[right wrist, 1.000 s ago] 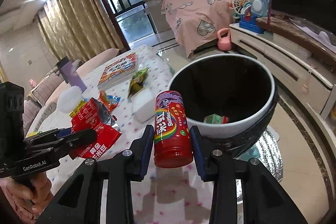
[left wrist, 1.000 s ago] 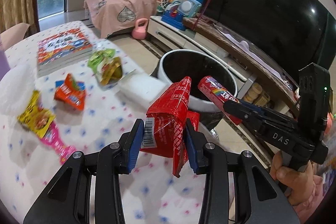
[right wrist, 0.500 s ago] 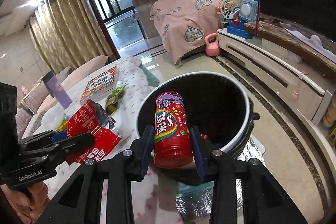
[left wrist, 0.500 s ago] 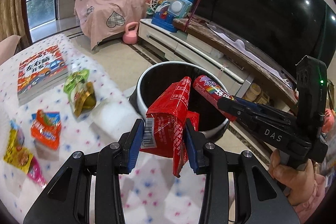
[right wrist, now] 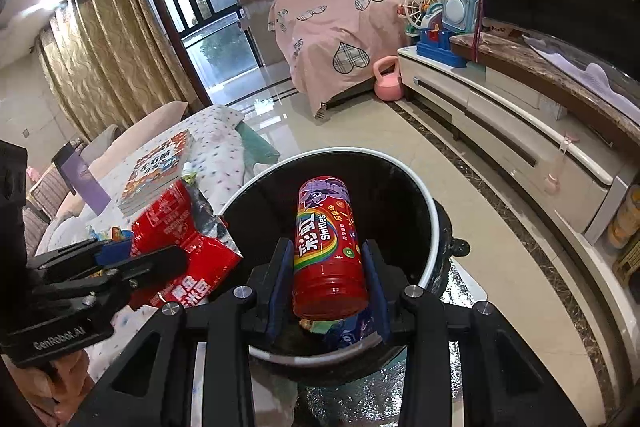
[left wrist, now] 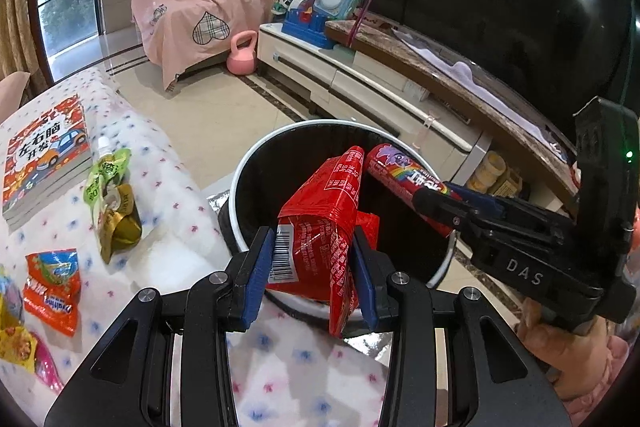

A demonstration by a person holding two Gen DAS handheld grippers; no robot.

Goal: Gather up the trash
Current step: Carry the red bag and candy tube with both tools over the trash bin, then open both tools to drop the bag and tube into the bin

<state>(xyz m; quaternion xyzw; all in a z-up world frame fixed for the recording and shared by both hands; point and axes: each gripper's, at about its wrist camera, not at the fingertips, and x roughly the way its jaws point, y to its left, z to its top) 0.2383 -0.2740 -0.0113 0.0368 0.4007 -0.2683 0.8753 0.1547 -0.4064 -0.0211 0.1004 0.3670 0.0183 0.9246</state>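
My left gripper (left wrist: pixel 310 279) is shut on a crumpled red snack bag (left wrist: pixel 320 223) and holds it over the near rim of the black, white-rimmed trash bin (left wrist: pixel 256 163). My right gripper (right wrist: pixel 330 287) is shut on a red Skittles tube (right wrist: pixel 326 247) and holds it above the bin's opening (right wrist: pixel 424 195). The tube also shows in the left wrist view (left wrist: pixel 404 173), the bag in the right wrist view (right wrist: pixel 180 247). Some wrappers lie at the bin's bottom (right wrist: pixel 340 331).
The dotted tablecloth (left wrist: pixel 168 187) left of the bin carries a green pouch (left wrist: pixel 108 179), a gold wrapper (left wrist: pixel 120 227), an orange packet (left wrist: pixel 52 287), a yellow wrapper (left wrist: pixel 14 343) and a book (left wrist: pixel 44 155). A TV cabinet (right wrist: pixel 512 131) stands right.
Both grippers have moved from over the table to above the trash bin, still holding the red bag and the Skittles tube.
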